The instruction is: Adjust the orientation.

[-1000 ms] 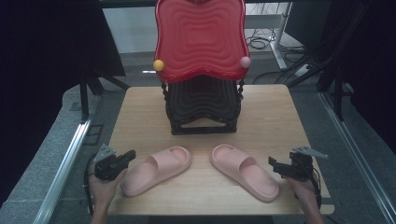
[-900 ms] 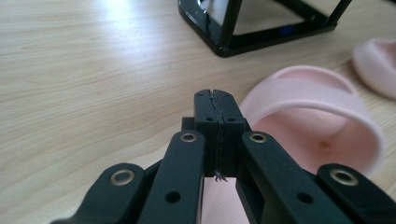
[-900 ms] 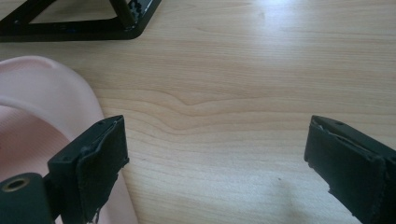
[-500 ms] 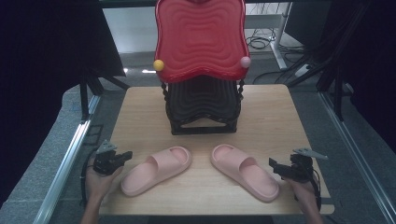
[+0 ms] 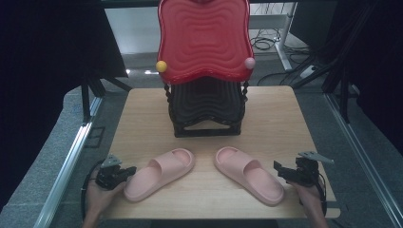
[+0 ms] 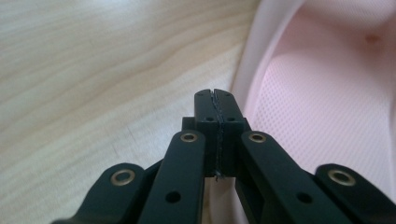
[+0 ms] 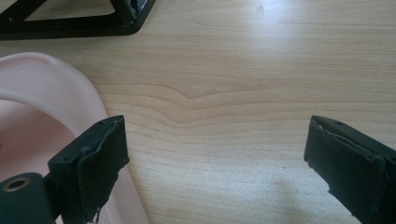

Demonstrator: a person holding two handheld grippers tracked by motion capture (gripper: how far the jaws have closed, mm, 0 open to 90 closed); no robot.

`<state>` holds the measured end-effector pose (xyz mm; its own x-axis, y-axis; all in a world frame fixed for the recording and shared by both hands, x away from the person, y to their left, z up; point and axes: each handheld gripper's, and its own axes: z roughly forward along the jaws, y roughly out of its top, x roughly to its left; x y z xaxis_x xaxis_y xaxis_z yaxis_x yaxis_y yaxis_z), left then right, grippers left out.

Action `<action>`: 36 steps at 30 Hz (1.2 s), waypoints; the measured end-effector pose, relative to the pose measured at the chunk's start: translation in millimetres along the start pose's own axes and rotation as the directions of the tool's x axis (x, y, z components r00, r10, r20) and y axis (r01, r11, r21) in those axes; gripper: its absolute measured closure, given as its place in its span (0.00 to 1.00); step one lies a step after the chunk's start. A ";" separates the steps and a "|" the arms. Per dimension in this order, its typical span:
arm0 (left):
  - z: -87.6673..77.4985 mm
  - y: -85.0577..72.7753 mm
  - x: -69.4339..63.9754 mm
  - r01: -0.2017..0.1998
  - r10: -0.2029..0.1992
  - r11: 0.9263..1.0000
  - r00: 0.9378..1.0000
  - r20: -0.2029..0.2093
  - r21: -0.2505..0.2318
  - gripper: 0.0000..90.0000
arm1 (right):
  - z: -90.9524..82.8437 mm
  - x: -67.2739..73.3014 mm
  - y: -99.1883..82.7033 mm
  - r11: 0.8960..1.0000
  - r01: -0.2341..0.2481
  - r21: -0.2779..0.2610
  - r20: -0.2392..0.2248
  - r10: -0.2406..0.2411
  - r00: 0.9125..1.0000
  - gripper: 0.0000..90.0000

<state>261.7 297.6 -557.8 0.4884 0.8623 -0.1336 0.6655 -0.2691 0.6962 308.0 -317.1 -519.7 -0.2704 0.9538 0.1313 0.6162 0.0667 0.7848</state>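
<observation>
Left gripper [image 5: 124, 172]: jaws pressed together, empty, tips at the heel rim of the left slipper [image 5: 160, 173]. That slipper's long axis runs from the gripper up-right toward the black stand [image 5: 206, 111]. Right slipper [image 5: 249, 174] angles down-right, heel nearest the right gripper [image 5: 279, 168], whose jaws stand wide apart just beside it on the table [image 5: 280, 114].

Both grippers are black. The left gripper [image 5: 127, 171] has flat linkage bars pinned with brass-ringed rivets, smaller plain holes beside them, and a grey three-cornered plate on top at its 11 o'clock. The right gripper [image 5: 278, 167] carries a similar grey plate at 1 o'clock, a black cable trailing toward 5 o'clock, and worn, frayed pads [image 7: 100, 161] on its jaws.
</observation>
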 end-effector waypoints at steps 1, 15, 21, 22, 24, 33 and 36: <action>-0.9 -1.3 -1.4 -0.005 0.005 1.000 1.000 0.003 0.002 1.00 | -0.3 0.2 0.1 1.000 0.000 0.000 0.001 0.000 1.000 0.07; -10.1 -19.5 -43.5 -0.115 0.109 0.992 0.989 0.104 0.053 1.00 | -3.7 1.8 0.6 1.000 -0.001 -0.010 0.003 0.001 1.000 0.07; -4.9 -19.9 -68.0 -0.145 0.135 0.988 0.976 0.169 0.050 1.00 | -3.4 2.7 0.5 1.000 0.001 -0.008 0.002 -0.001 1.000 0.07; -4.9 -19.9 -68.0 -0.145 0.135 0.988 0.976 0.169 0.050 1.00 | -3.5 2.5 0.6 1.000 -0.001 -0.008 0.003 0.001 1.000 0.07; -2.7 -19.1 -74.6 -0.155 0.144 0.987 0.972 0.185 0.048 1.00 | -3.9 1.7 0.5 1.000 -0.002 -0.010 0.005 0.002 1.000 0.07; 8.9 -12.3 -97.9 -0.181 0.167 0.983 0.956 0.240 0.039 1.00 | -5.4 0.0 0.5 1.000 -0.007 -0.011 0.007 0.007 1.000 0.07; 15.6 -7.2 -108.0 -0.197 0.181 0.980 0.949 0.260 0.033 0.99 | -5.2 -0.4 0.4 1.000 -0.007 -0.010 0.009 0.007 1.000 0.07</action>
<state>212.9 199.8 -559.3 0.7305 0.6577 -0.1835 0.5750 -0.4476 0.6848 304.5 -319.0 -516.3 -0.2593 0.9569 0.1311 0.6105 0.0572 0.7899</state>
